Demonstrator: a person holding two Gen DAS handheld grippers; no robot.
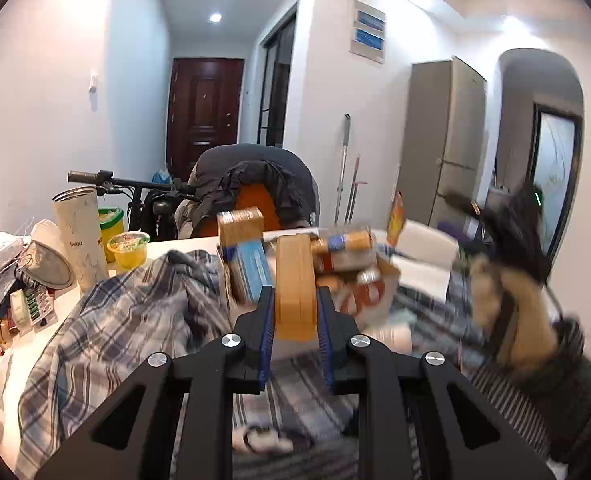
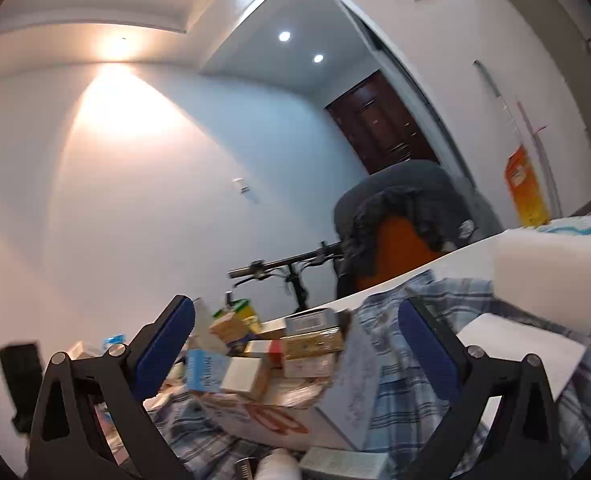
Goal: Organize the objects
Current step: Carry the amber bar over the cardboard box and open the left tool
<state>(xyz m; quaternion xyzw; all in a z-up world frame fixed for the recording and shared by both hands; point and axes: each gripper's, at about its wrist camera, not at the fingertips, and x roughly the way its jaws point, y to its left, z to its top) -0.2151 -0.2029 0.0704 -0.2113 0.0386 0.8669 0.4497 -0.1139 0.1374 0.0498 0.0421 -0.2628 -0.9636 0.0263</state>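
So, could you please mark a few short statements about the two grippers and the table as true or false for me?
1. The left gripper is shut on a flat tan object. True.
2. The right gripper is clamped on a box. False: its fingers stand wide apart with nothing pressed between them.
3. A plaid cloth lies over the table. True.
4. The cardboard box of small packages is empty. False: several packets and cartons fill it.
5. The tall white tumbler lies on its side. False: it stands upright beside a yellow cup.
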